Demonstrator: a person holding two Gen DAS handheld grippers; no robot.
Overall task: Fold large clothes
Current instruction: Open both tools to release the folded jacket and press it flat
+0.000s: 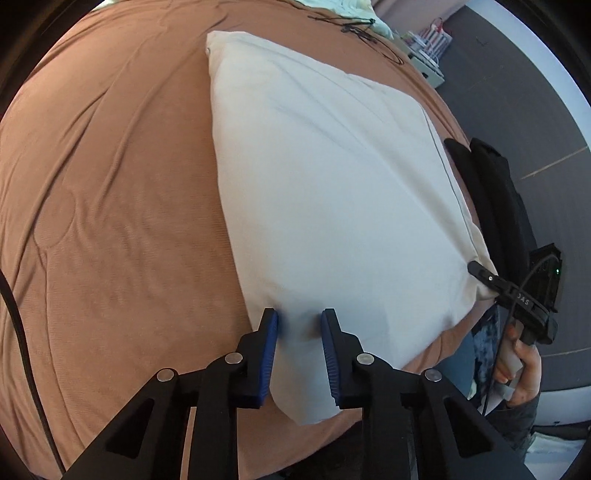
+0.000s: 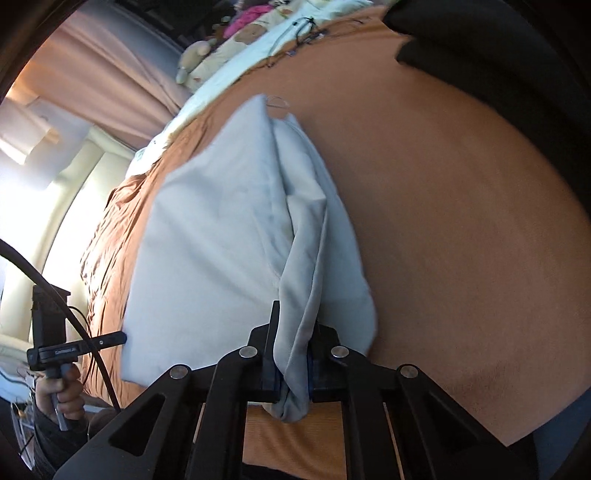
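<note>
A large white cloth [image 1: 332,177], folded into a thick rectangle, lies on the brown bedspread [image 1: 110,221]. My left gripper [image 1: 299,318] straddles its near corner: the blue pads [image 1: 267,354] stand a little apart with the cloth between them, and no firm pinch shows. In the right wrist view the same cloth [image 2: 207,240] shows stacked layers. My right gripper [image 2: 295,328] is shut on a bunched fold at its near edge. Each view shows the other gripper at the neighbouring corner: the right gripper [image 1: 478,268] and the left gripper [image 2: 119,336], each held by a hand [image 2: 62,395].
A black garment [image 1: 491,192] lies along the bed's right edge beside the cloth. Thin black cables [image 1: 354,27] and pale bedding [image 2: 258,40] with soft toys sit at the head of the bed. Grey floor [image 1: 546,110] lies beyond. A thick cable [image 1: 22,332] crosses the left.
</note>
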